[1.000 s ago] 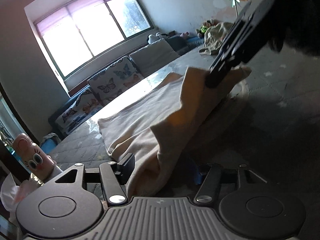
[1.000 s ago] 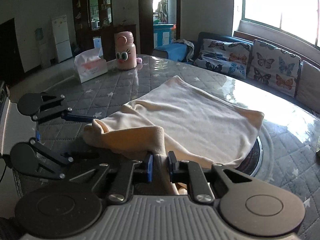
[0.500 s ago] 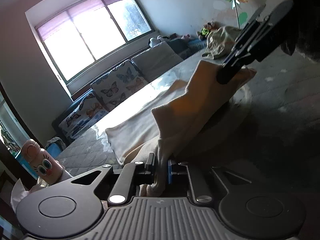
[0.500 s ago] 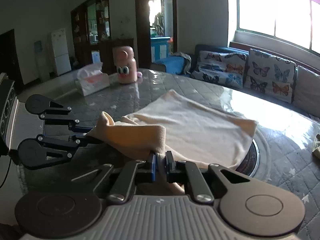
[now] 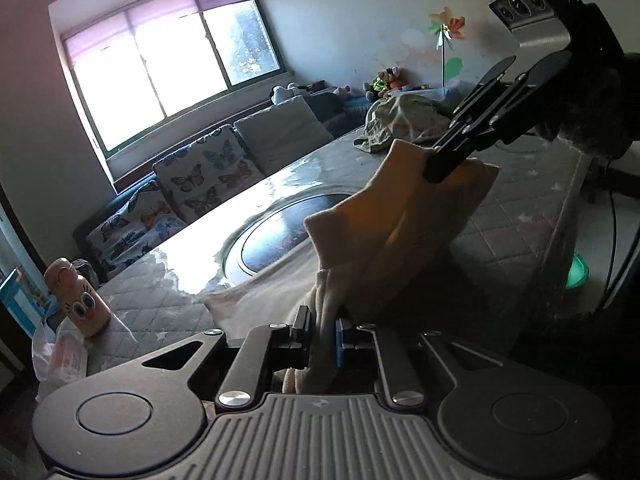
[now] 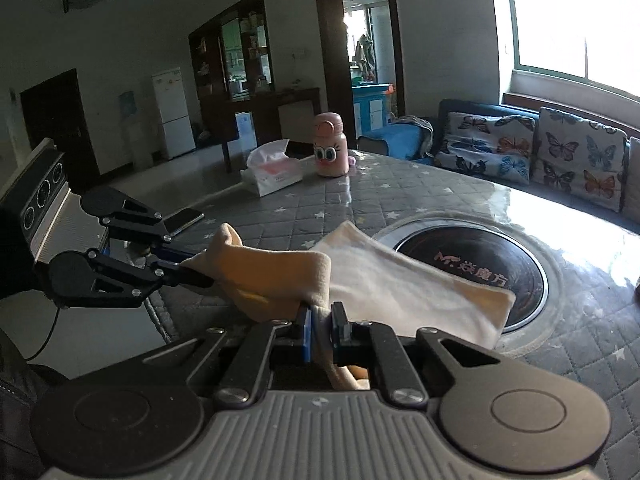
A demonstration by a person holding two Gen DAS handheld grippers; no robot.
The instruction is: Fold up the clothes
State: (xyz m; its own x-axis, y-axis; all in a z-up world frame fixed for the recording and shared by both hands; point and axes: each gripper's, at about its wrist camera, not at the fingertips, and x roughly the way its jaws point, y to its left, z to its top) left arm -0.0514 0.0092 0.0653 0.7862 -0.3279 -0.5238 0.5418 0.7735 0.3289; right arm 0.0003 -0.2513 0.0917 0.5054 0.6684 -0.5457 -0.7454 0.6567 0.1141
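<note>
A cream-coloured cloth (image 6: 404,284) is held up over the grey quilted table (image 6: 400,200). My left gripper (image 5: 323,334) is shut on one corner of the cloth (image 5: 400,232). My right gripper (image 6: 321,330) is shut on another corner. The cloth hangs between the two grippers, and its far edge trails on the table. In the right wrist view the left gripper (image 6: 192,268) shows at the left, pinching the cloth. In the left wrist view the right gripper (image 5: 436,168) shows at the upper right, pinching the cloth's top edge.
A round black hotplate (image 6: 500,264) is set into the table's middle. A pink bottle (image 6: 330,146), a tissue box (image 6: 274,172) and a phone (image 6: 184,218) stand at the far side. A pile of olive clothes (image 5: 404,120) lies at the other end. A butterfly-cushioned sofa (image 6: 532,152) runs behind.
The left gripper closed on the cloth. Both grippers lifted it and pulled it toward the near edge, uncovering the round hotplate.
</note>
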